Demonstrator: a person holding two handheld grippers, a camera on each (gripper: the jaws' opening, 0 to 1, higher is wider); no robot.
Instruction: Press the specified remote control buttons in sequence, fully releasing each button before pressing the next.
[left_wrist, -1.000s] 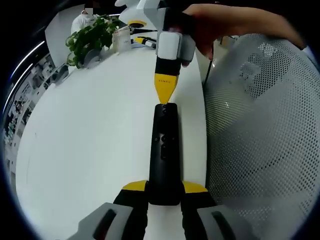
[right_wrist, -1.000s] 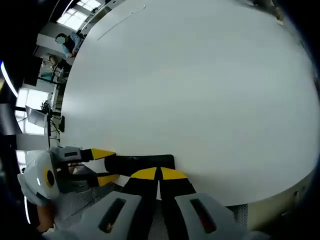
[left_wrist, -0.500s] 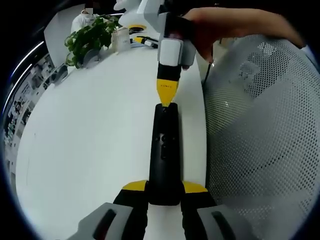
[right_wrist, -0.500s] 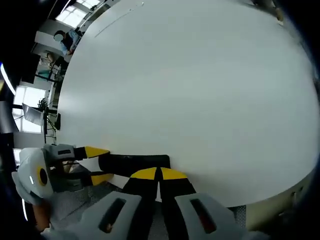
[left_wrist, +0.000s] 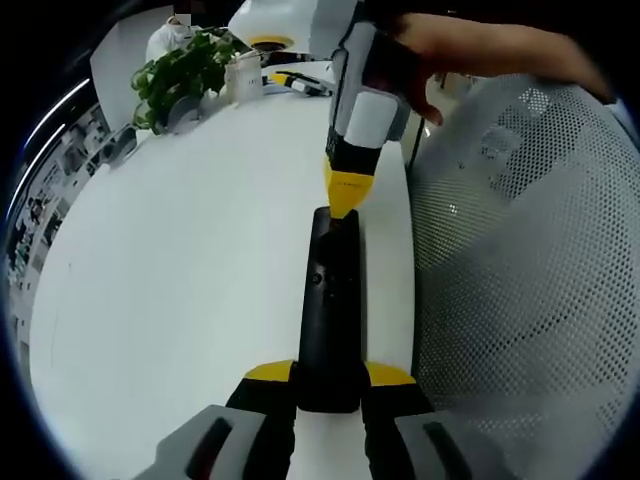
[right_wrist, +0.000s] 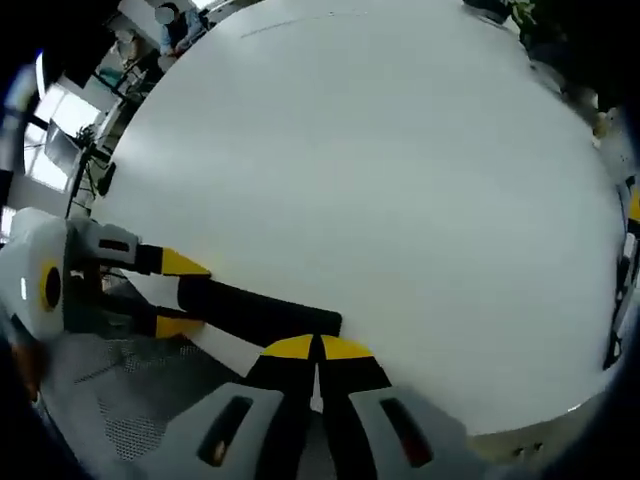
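A long black remote (left_wrist: 328, 300) lies along the white table (left_wrist: 180, 260), its near end clamped between the yellow pads of my left gripper (left_wrist: 328, 373). A hand holds my right gripper (left_wrist: 345, 195), which comes down from above with its yellow tips together on the remote's far end. In the right gripper view, my right gripper (right_wrist: 318, 348) is shut with nothing between its tips, which rest at the end of the remote (right_wrist: 255, 310). At the left of that view, the left gripper (right_wrist: 178, 295) grips the remote's other end.
A grey mesh chair back (left_wrist: 520, 280) fills the right side, close to the table's edge. At the far end of the table stand a potted plant (left_wrist: 185, 75), a white cup (left_wrist: 243, 78) and some small items.
My right gripper has tilted and rolled, and its tips have shifted slightly right at the remote's far end. The left gripper and the remote have stayed put.
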